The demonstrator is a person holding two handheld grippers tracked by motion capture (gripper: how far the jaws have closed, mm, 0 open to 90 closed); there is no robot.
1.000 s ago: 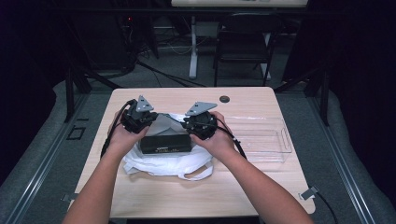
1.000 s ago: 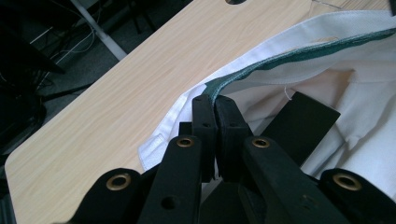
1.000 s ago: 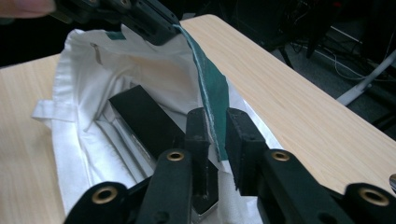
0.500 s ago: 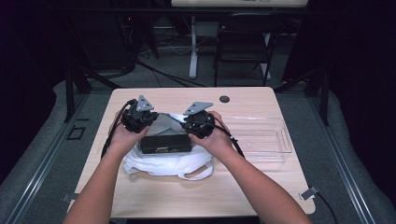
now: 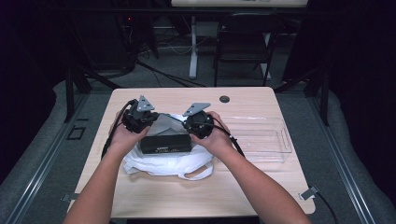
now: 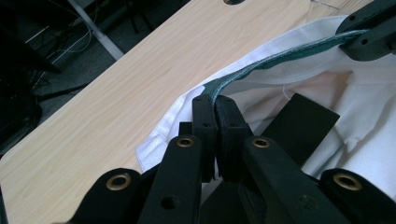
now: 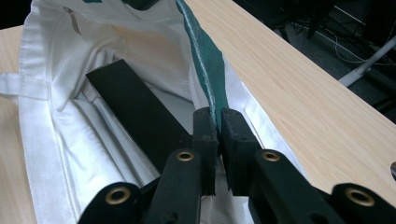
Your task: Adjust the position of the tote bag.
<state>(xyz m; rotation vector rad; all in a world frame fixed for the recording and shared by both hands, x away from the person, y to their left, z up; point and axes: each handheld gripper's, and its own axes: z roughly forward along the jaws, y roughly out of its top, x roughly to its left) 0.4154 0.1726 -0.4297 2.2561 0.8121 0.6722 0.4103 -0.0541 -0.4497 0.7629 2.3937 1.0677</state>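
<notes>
A white cloth bag (image 5: 163, 164) with a green rim lies on the wooden table (image 5: 154, 198). A flat black box (image 5: 166, 143) rests in its open mouth. My left gripper (image 6: 215, 100) is shut on the green rim (image 6: 280, 58), with the box (image 6: 303, 123) just right of its jaws. My right gripper (image 7: 218, 112) has just been closing and now pinches the same green rim (image 7: 203, 51) farther along; the box (image 7: 135, 102) lies inside the bag (image 7: 46, 116) to its left. In the high view the left gripper (image 5: 148, 120) and right gripper (image 5: 187, 123) hold the rim taut between them.
A clear plastic tray (image 5: 261, 140) stands on the table's right side. A round cable hole (image 5: 224, 99) sits near the far edge. Beyond the table are a chair (image 5: 243, 51) and desk legs on a dark floor.
</notes>
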